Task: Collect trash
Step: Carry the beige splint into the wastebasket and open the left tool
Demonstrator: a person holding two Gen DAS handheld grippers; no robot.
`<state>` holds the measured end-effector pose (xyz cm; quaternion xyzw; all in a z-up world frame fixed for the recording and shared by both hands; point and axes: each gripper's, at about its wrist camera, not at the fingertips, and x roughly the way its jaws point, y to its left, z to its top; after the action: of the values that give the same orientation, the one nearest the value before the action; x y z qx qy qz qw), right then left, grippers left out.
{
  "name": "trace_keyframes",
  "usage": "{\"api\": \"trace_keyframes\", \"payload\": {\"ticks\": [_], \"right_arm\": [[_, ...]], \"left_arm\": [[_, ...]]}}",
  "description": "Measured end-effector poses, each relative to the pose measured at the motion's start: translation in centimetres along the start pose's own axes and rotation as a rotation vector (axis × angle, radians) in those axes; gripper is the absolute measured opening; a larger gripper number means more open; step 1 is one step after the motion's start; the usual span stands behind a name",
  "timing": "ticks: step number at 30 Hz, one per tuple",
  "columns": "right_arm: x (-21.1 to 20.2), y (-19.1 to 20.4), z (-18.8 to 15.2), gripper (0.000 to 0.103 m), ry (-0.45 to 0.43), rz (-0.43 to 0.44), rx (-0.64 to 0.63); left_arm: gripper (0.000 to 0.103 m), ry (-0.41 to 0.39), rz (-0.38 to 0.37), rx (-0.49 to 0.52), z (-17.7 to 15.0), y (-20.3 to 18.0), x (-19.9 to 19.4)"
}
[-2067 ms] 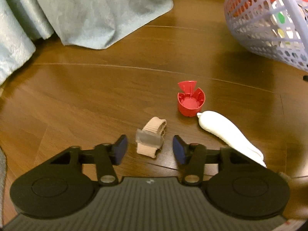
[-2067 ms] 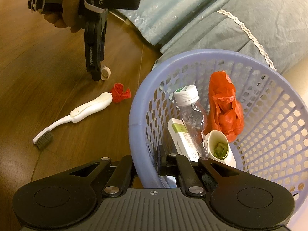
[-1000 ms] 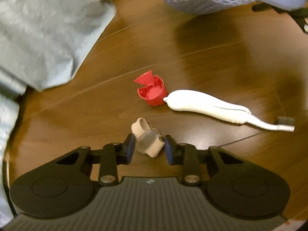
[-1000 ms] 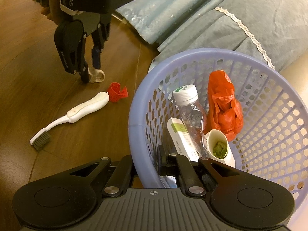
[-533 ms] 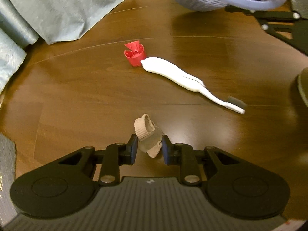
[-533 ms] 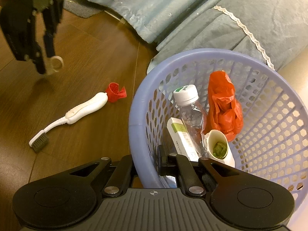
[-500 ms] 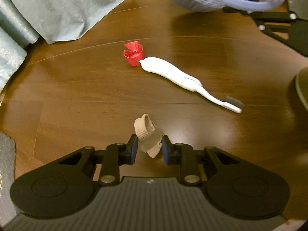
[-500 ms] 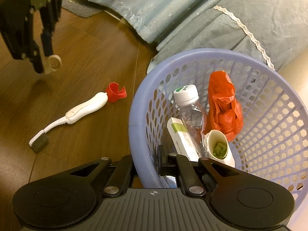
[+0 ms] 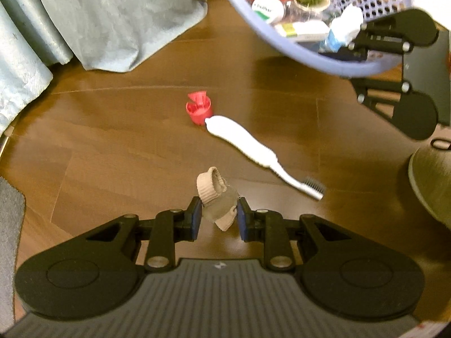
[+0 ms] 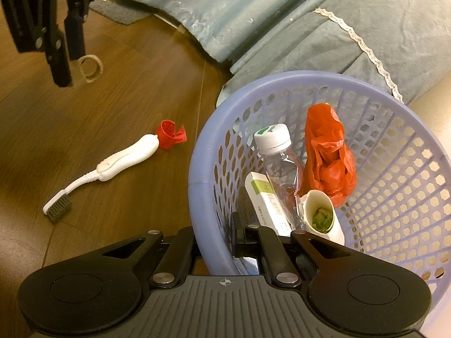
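Left wrist view: left gripper (image 9: 218, 215) pinches a beige elastic band (image 9: 215, 197), lifted clear of the wood floor (image 9: 112, 140) for carrying. Red cap (image 9: 198, 107) and white brush (image 9: 253, 149) lie touching. Right gripper (image 10: 217, 233) clamps the lavender basket (image 10: 197, 174) rim, steadying it, tilted, for the drop. Blue bedding (image 10: 253, 14) behind.

basket (image 9: 304, 53) cropped, grey dome (image 9: 431, 180) cut off

wood floor (image 9: 118, 146) | red cap (image 9: 198, 108) touching white brush (image 9: 248, 143) | grey rug (image 9: 10, 225)
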<state>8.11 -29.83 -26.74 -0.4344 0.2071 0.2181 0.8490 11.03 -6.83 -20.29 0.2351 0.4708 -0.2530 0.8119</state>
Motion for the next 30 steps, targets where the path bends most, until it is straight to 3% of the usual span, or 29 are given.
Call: {"api": "trace_keyframes", "payload": {"ticks": [9,13,20,22,24,30], "right_arm": [[0.0,0.0,0.0,0.003,0.0,0.001,-0.003],[0.0,0.0,-0.1,0.003,0.001,0.001,-0.001],[-0.1,-0.1,-0.2,0.002,-0.003,-0.001,0.01],[-0.1,-0.1,-0.3,0.002,-0.004,-0.002,0.013],[-0.1,-0.1,-0.3,0.002,-0.005,-0.002,0.016],[-0.1,-0.2,-0.1,0.002,-0.007,-0.004,0.027]], "left_arm": [[0.022,-0.075,-0.059,0.02,4.3,-0.6,-2.6],[0.022,-0.113,-0.117,0.052,8.1,-1.0,-4.0],[0.022,-0.259,-0.191,0.169,15.7,-4.2,-5.7],[0.029,-0.309,-0.204,0.192,17.3,-5.1,-5.7],[0.048,-0.346,-0.211,0.193,18.5,-5.6,-5.5],[0.048,-0.365,-0.168,0.125,17.2,-4.3,-6.0]]}}
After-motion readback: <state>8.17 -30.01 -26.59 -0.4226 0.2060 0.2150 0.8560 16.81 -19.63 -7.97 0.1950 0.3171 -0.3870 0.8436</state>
